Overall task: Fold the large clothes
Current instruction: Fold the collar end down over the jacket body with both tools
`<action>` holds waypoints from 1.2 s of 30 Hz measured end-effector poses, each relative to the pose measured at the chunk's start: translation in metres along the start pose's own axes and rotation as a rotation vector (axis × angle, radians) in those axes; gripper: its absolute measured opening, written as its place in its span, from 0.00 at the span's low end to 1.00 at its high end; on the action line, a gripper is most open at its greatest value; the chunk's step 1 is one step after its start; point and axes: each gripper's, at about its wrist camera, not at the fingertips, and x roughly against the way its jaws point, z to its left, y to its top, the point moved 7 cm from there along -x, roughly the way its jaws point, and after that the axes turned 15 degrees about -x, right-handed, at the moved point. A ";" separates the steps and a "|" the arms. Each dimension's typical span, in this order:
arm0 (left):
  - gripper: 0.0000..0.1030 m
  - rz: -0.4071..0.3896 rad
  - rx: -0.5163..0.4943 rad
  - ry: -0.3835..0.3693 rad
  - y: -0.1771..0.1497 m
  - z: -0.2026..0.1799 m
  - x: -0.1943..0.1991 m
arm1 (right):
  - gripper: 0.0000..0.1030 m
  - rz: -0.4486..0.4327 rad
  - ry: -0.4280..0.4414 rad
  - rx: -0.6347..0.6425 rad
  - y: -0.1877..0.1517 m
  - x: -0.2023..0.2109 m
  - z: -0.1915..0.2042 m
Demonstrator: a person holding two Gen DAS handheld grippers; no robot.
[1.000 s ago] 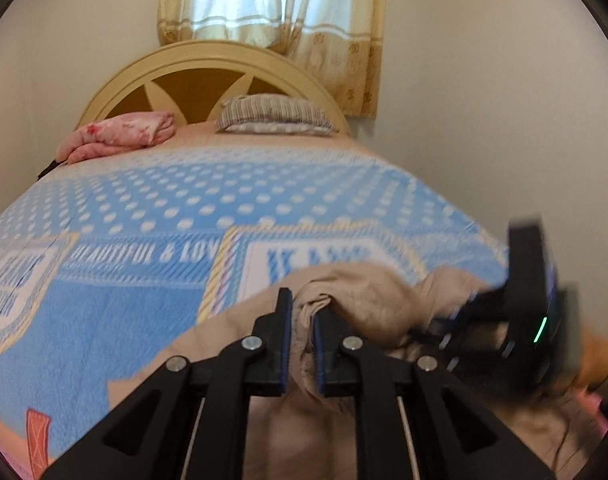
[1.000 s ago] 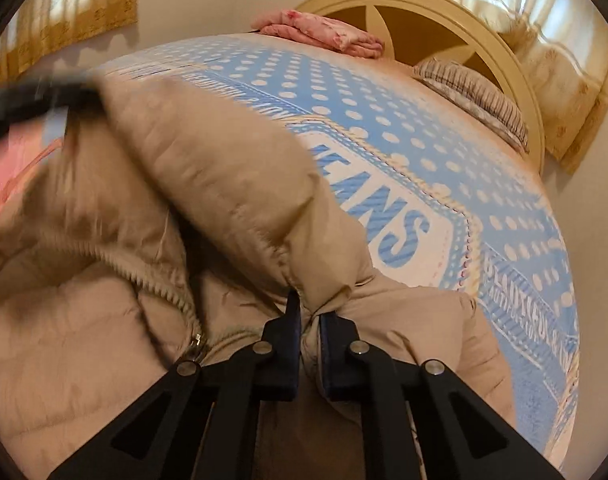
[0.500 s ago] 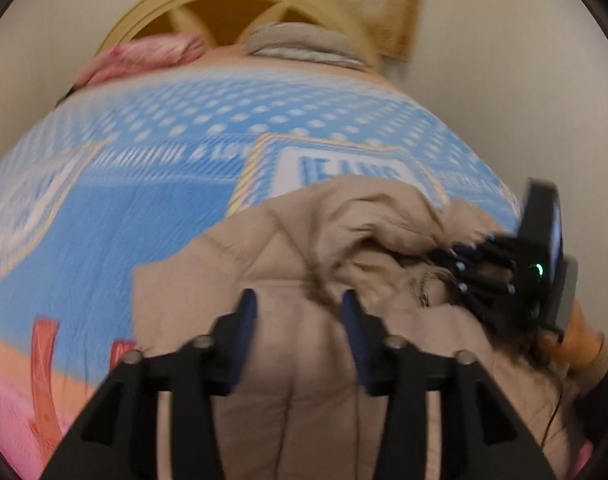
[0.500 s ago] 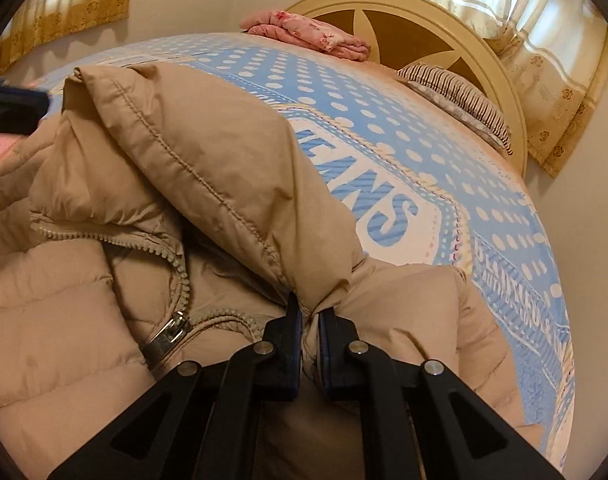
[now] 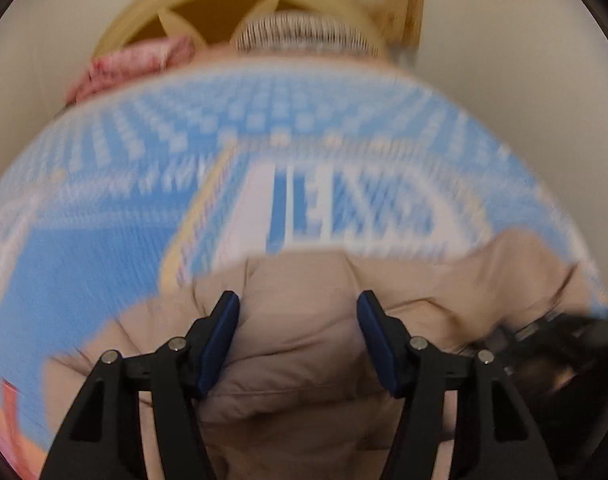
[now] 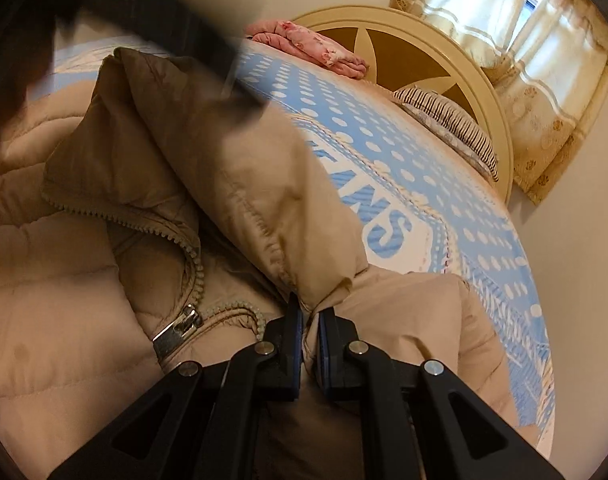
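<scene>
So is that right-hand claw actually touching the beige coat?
Touching. The right wrist view shows the right gripper shut on a bunched fold of the beige coat, fabric pinched between both fingers.

1. The blue bedspread (image 5: 104, 264) has big blue letters in a white box. In the left wrist view they are blurry and look like "JEANS" (image 5: 344, 208).
2. In the right wrist view the tan jacket (image 6: 244, 184) covers part of the same word, so only "ANS" (image 6: 368, 216) shows.
3. Smaller words run along the bedspread's border, too blurry to read.
</scene>
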 end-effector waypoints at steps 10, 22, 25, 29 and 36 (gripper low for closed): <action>0.66 -0.024 -0.003 0.022 -0.010 -0.004 -0.011 | 0.11 -0.083 0.234 -0.497 0.044 0.062 -0.057; 0.70 -0.033 0.005 0.013 -0.011 -0.003 -0.014 | 0.12 0.116 0.175 -0.692 0.001 -0.017 -0.069; 0.74 -0.011 -0.026 0.029 -0.011 -0.007 -0.016 | 0.11 0.136 0.216 -0.750 -0.004 -0.029 -0.075; 0.74 -0.011 -0.030 0.037 -0.009 -0.006 -0.011 | 0.11 0.119 0.213 -0.759 -0.009 -0.038 -0.072; 0.77 -0.187 0.045 0.009 0.022 -0.005 0.052 | 0.10 0.105 0.212 -0.766 -0.014 -0.036 -0.074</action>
